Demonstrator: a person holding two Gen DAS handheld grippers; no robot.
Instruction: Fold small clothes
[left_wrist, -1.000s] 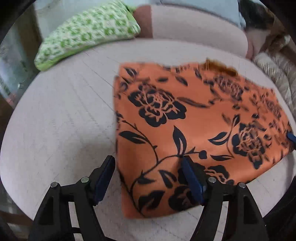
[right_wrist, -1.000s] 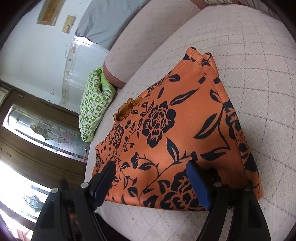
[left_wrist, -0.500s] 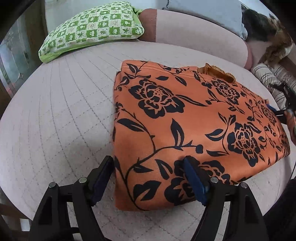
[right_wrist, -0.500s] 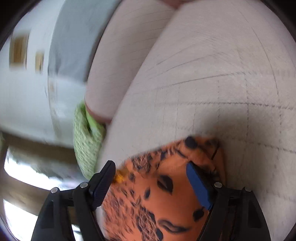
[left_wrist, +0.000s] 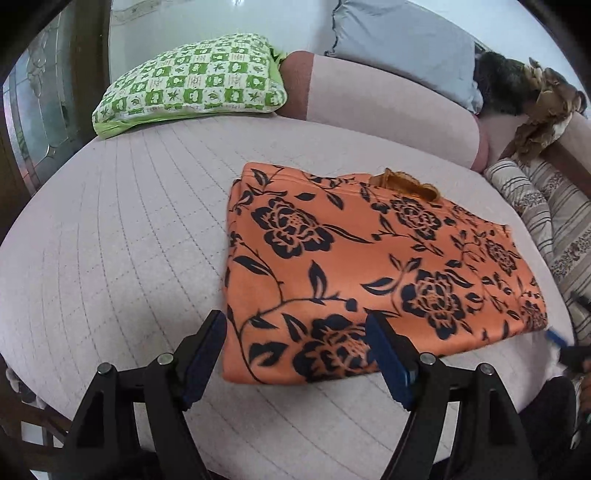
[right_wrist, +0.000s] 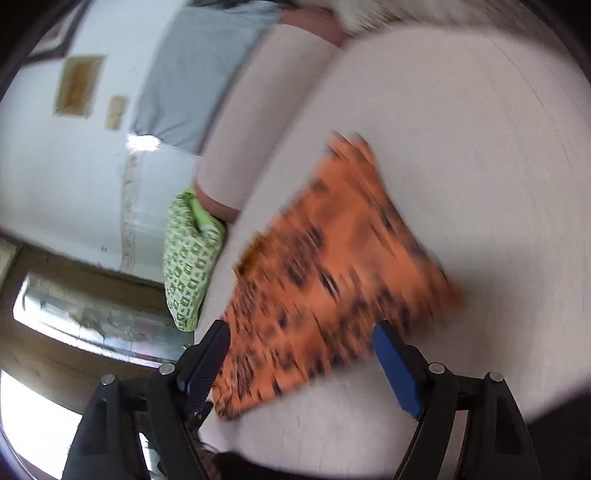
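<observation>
An orange garment with black flowers (left_wrist: 369, 266) lies folded flat in a rough rectangle on the pale quilted sofa seat (left_wrist: 122, 236). My left gripper (left_wrist: 295, 350) hovers open over its near left corner, both blue pads clear of the cloth. In the right wrist view, the garment (right_wrist: 332, 277) is smeared by motion blur. My right gripper (right_wrist: 301, 360) is open above its near edge, with nothing pinched. At the right edge of the left wrist view, a blue pad of the right gripper (left_wrist: 556, 338) shows just off the garment's near right corner.
A green and white checked pillow (left_wrist: 192, 81) lies at the back left, with a grey cushion (left_wrist: 402, 48) on the backrest. A striped cushion (left_wrist: 546, 206) and crumpled brown fabric (left_wrist: 543, 118) crowd the right side. A glazed wooden door (right_wrist: 92, 317) stands past the sofa's end.
My left gripper drew back and rose, so the whole garment now shows. The right gripper swung quickly across the garment's far corner and back toward its near edge. Both stayed open.
</observation>
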